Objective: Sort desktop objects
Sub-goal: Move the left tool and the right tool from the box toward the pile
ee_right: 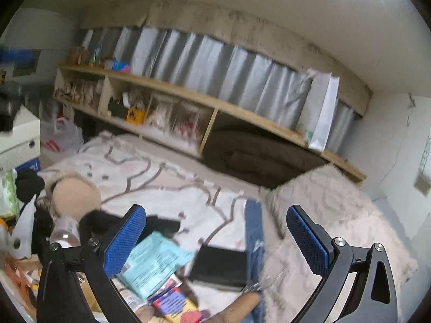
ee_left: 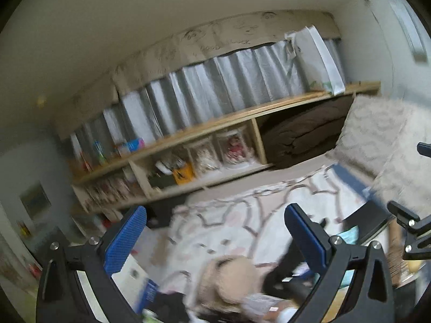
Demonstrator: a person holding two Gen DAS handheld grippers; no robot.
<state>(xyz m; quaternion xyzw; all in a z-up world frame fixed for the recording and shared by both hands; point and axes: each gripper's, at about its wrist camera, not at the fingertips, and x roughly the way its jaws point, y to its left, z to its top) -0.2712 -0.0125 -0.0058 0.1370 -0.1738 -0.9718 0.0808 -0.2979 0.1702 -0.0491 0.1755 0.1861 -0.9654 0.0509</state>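
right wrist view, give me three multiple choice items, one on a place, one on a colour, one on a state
1. Where does the light blue printed paper packet lie against the flat black rectangular case?
A. to its left
B. on top of it
C. far behind it

2. What colour are the textured pads on the right gripper?
A. red
B. blue
C. green

3. How does the right gripper stand?
A. shut on the packet
B. shut on nothing
C. open, nothing between its fingers

Answers: 1 A, the packet sits left of the case on the patterned white bedspread. 2 B, both pads show blue. 3 C, a wide gap parts the fingers.
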